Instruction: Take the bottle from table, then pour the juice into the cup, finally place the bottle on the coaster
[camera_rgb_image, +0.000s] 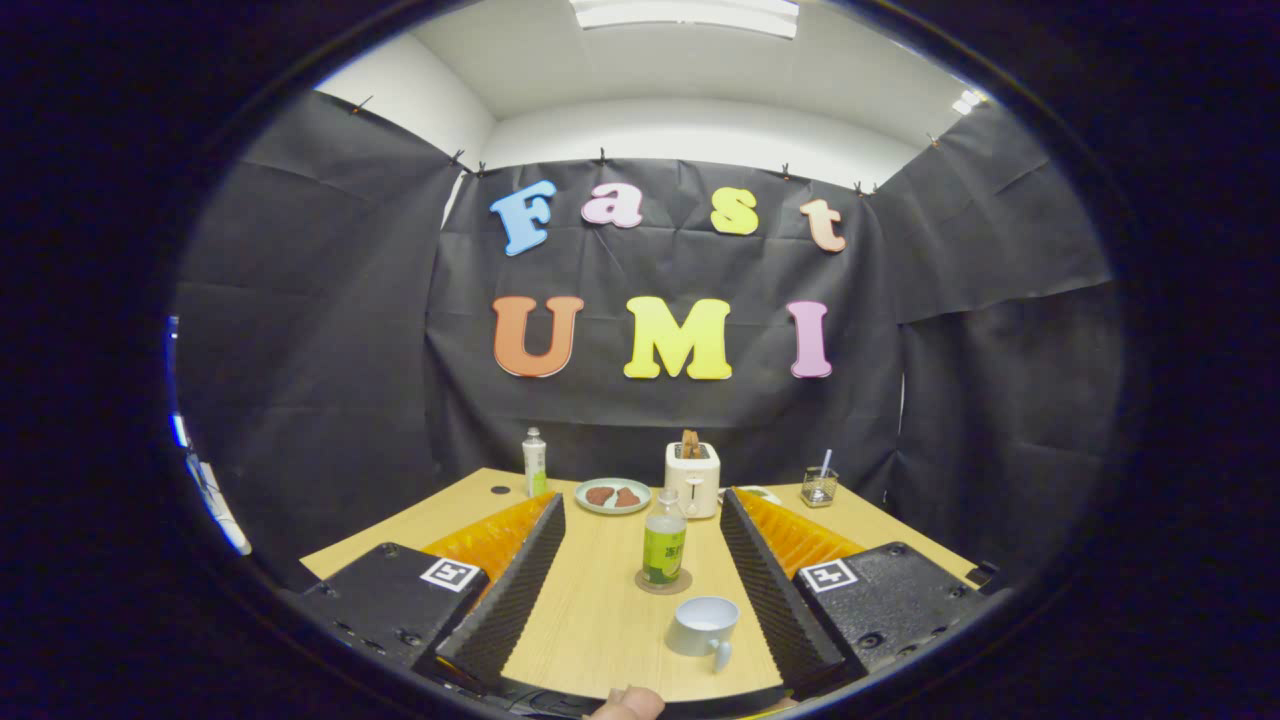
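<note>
hand-held gripper (640, 590) wide, holding nothing | bottle (663, 540) upright on coaster (663, 581) | cup (704, 627) nearer, contents unclear

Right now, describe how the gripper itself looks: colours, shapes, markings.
The gripper has two long fingers with black ribbed pads on their inner faces and orange ribbed outer sides. Each finger runs back to a black block carrying a white square tag with a black pattern; small screws show on the blocks. A fingertip of the person's hand peeks in at the base.
</note>
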